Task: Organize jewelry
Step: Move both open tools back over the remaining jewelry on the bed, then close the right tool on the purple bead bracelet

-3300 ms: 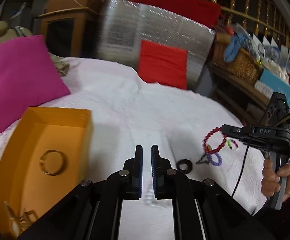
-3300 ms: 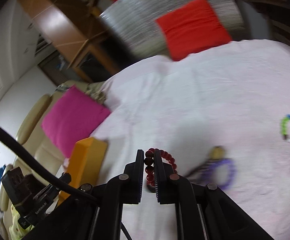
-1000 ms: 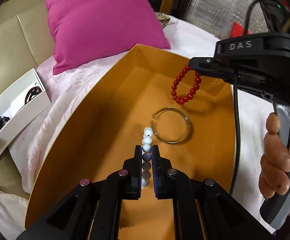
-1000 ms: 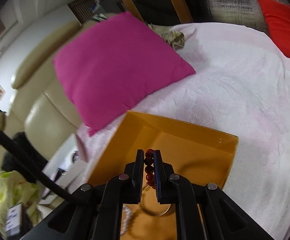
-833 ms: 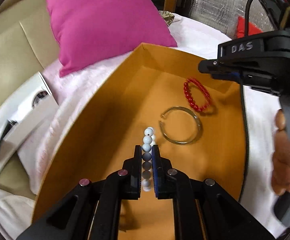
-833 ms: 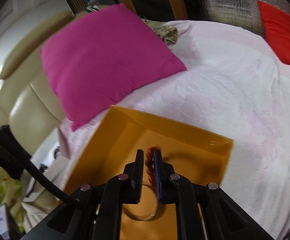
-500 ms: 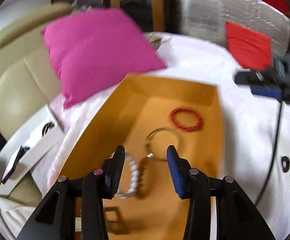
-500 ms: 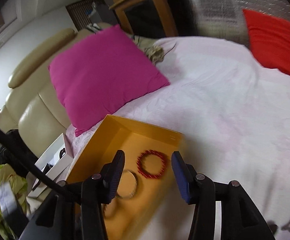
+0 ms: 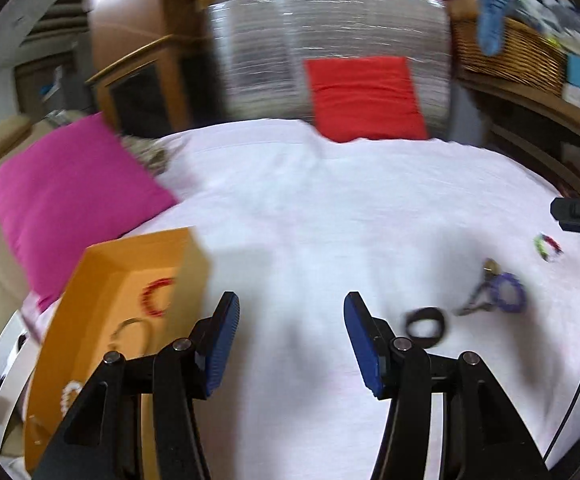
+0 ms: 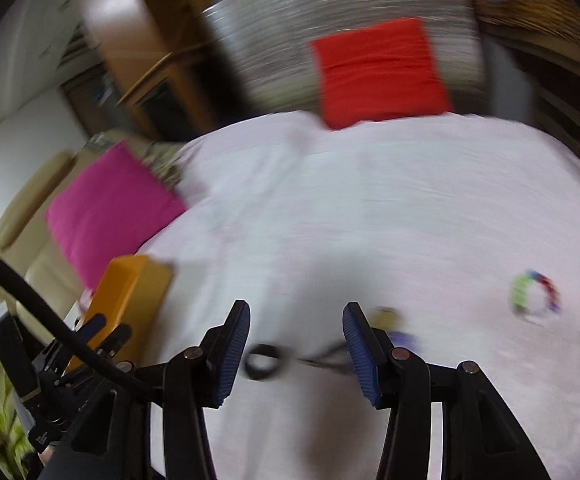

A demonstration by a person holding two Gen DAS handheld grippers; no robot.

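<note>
The orange box [image 9: 102, 280] sits at the left on the white bedspread and also shows in the right wrist view [image 10: 130, 292]. Inside it lie a red bead bracelet [image 9: 154, 297], a metal bangle [image 9: 130, 330] and a white bead bracelet [image 9: 70, 394]. My left gripper [image 9: 288, 344] is open and empty above the bedspread, right of the box. My right gripper [image 10: 295, 354] is open and empty. A black ring [image 9: 426, 327] [image 10: 261, 361], a purple bracelet [image 9: 507, 298] with a key-like piece, and a multicoloured bracelet [image 9: 547, 246] [image 10: 535, 292] lie on the bedspread to the right.
A magenta pillow [image 9: 66, 196] lies behind the box, a red cushion [image 9: 363, 98] at the far edge against a silver panel. A wicker basket and shelves [image 9: 521, 52] stand at the right. Both views are motion-blurred.
Both grippers let go of their bracelets into the orange box, opened, and swung right, away from the box toward the loose jewelry.
</note>
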